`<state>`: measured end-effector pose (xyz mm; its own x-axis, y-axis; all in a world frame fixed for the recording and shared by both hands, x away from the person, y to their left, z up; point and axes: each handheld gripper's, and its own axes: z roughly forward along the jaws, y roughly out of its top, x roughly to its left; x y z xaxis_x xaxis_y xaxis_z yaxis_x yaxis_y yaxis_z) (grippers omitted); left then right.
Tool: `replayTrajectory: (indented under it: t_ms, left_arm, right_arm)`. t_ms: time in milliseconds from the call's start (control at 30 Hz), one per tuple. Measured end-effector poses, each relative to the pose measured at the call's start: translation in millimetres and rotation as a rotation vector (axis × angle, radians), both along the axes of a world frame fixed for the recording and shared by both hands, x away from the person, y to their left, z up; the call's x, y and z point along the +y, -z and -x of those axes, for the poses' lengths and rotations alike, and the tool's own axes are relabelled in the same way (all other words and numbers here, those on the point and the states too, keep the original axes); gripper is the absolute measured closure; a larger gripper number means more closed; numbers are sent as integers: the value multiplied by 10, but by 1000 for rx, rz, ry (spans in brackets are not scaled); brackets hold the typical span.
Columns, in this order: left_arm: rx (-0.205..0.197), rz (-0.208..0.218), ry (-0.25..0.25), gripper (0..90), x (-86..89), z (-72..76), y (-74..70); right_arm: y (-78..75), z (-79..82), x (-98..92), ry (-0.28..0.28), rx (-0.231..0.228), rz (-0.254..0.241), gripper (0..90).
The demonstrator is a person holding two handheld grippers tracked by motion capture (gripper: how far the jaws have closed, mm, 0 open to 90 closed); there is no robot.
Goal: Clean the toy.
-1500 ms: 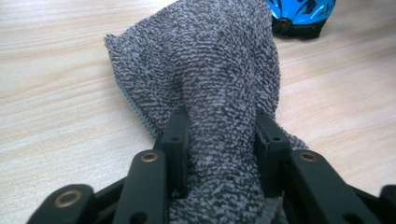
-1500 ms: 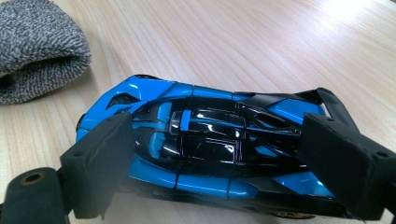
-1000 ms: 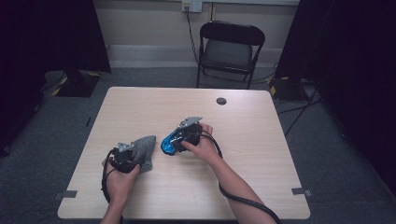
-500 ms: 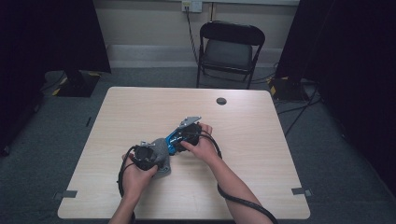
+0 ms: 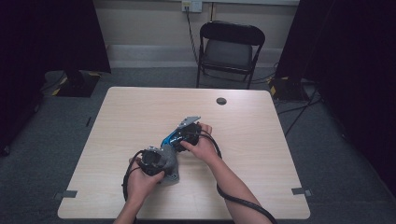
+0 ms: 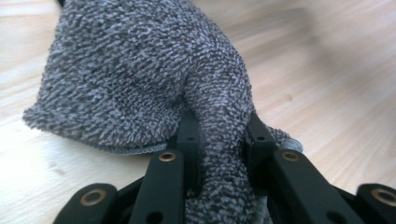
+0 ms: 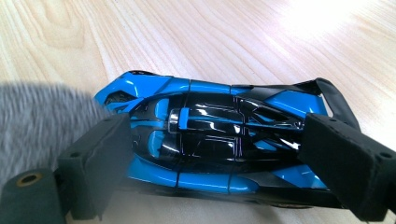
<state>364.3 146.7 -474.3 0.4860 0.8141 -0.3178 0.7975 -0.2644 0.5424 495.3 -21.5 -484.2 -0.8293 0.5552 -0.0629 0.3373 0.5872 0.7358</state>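
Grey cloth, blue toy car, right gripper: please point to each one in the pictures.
grey cloth (image 6: 140,79), left gripper view, on its wide fluffy part.
blue toy car (image 7: 210,135), right gripper view, on its black roof.
right gripper (image 7: 215,163), right gripper view, midway between its fingertips.

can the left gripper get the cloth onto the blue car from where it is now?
Probably yes. The left gripper is shut on the grey cloth, whose edge already reaches the nose of the blue car. The right gripper pins the car at both ends, leaving its top exposed.

A toy car (image 7: 210,149) sits on the tabletop (image 5: 140,116) near its middle, a cloth (image 6: 140,79) just to its left and nearer the person. A chair (image 5: 231,51) stands behind the tabletop.
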Motion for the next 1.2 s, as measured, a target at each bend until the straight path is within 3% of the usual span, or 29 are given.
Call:
replayTrajectory:
  t_ms: [333, 600, 767, 1033, 1200]
  left_arm:
    - [-35, -25, 101, 733, -111, 59, -56]
    - [-67, -8, 163, 729, 44, 168, -169]
    - [-101, -16, 112, 724, 279, 198, -281]
    - [-146, -34, 27, 722, 611, 155, -308]
    - [-134, -94, -75, 721, 808, 87, -276]
  right_arm:
    - [-8, -4, 10, 2, 7, 6, 92]
    - [-15, -10, 14, 1, 11, 14, 91]
    - [-8, -5, 8, 2, 7, 5, 92]
    - [-7, -5, 7, 2, 7, 5, 92]
    - [-10, -6, 10, 2, 8, 8, 92]
